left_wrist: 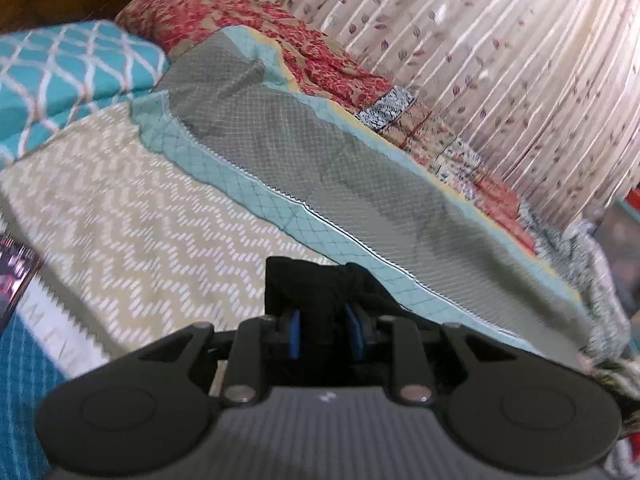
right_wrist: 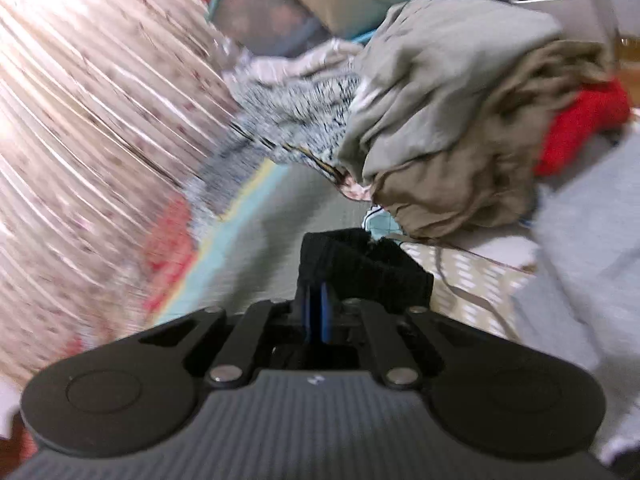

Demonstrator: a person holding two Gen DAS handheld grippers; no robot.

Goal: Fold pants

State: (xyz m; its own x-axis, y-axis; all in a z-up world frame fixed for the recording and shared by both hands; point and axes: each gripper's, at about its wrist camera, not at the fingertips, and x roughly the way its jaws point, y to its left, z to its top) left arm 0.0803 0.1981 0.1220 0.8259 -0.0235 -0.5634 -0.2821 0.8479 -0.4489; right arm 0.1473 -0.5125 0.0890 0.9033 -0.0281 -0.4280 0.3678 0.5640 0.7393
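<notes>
The left gripper (left_wrist: 322, 332) clamps a bunch of black fabric, the pants (left_wrist: 316, 284), between its blue pads (left_wrist: 294, 334); the cloth bulges up over the fingertips and fills the narrow gap. Beyond it lies a bed (left_wrist: 132, 208) covered with a beige zigzag sheet, a grey-green quilt (left_wrist: 320, 160) with a teal border laid across it, a teal lattice pillow (left_wrist: 72, 68) at the far left and a red patterned cloth (left_wrist: 248, 28) along the far edge. A pleated curtain (left_wrist: 500, 60) hangs behind.

The right gripper (right_wrist: 318, 312) is clenched almost pad to pad on another part of the pants (right_wrist: 360, 264), which drape off to the right of its tips. Ahead of it sits a heap of beige clothes (right_wrist: 452, 120) with a red garment (right_wrist: 580, 120) beside it. This view is blurred.
</notes>
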